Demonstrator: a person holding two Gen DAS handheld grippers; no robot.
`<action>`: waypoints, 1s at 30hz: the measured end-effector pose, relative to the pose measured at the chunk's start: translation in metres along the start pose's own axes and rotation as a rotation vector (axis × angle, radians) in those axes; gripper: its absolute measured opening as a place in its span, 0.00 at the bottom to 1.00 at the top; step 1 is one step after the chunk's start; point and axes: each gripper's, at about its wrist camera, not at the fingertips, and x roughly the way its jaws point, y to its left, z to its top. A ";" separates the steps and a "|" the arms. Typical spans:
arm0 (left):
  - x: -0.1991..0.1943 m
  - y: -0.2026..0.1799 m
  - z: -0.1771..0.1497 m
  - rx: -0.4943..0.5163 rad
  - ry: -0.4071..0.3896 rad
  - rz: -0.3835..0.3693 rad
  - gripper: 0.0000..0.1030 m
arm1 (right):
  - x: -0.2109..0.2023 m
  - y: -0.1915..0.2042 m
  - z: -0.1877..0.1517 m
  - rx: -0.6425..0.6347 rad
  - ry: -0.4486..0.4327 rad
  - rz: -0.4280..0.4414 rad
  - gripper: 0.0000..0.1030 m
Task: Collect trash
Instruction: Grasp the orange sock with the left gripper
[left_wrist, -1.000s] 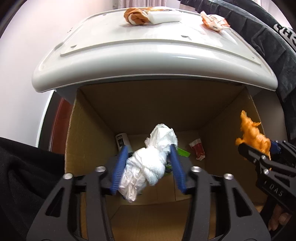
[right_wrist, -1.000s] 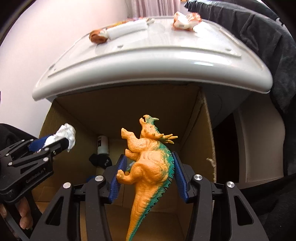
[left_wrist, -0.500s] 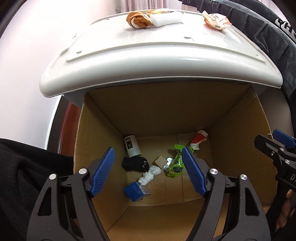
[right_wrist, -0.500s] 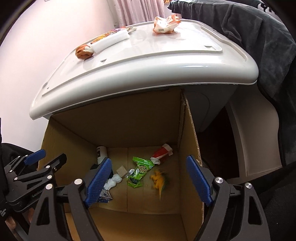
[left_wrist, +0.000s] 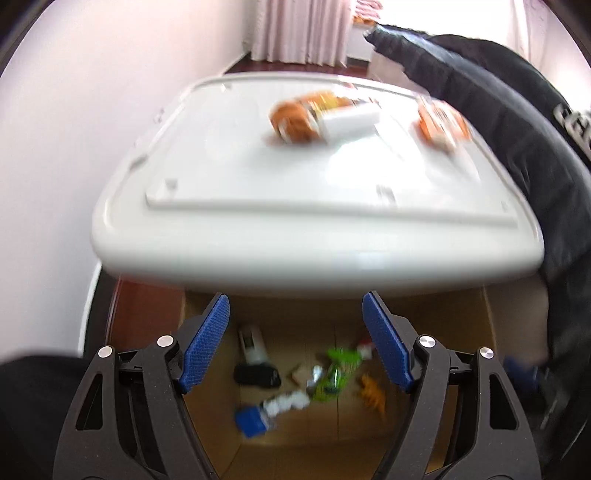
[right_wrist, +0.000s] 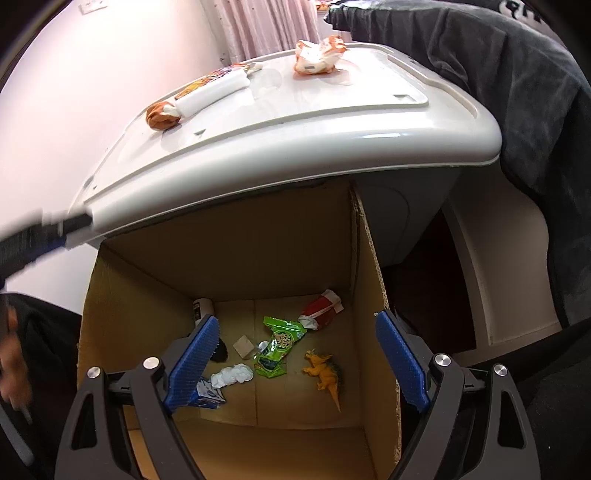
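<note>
Left wrist view, blurred: our left claw (left_wrist: 295, 343) hangs released and empty above the cardboard box (left_wrist: 207, 435), beneath a white lid (left_wrist: 314, 236) carrying wrappers (left_wrist: 321, 116).

Right wrist view: our right claw (right_wrist: 295, 362), jaws just widened, grips nothing. The toy dinosaur (right_wrist: 325, 373) and white wad (right_wrist: 232, 374) lie on the box floor near a green packet (right_wrist: 279, 347).

White plastic table top (right_wrist: 332, 122) stood before pale pink wall (right_wrist: 103, 55). Pink pleated curtain (right_wrist: 266, 26) hung behind table's far edge. Dark grey fabric (right_wrist: 517, 74) draped along table's right side, white lettering on it. White panel (right_wrist: 491, 273) stood below table's right corner.
</note>
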 end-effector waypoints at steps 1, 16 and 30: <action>0.004 0.002 0.017 -0.019 -0.010 0.001 0.71 | 0.000 -0.003 0.000 0.015 0.002 0.004 0.83; 0.104 0.013 0.170 -0.230 -0.059 0.087 0.71 | 0.015 -0.016 0.006 0.090 0.039 0.033 0.85; 0.153 0.010 0.162 -0.200 0.012 0.172 0.85 | 0.014 -0.016 0.008 0.094 0.023 0.026 0.85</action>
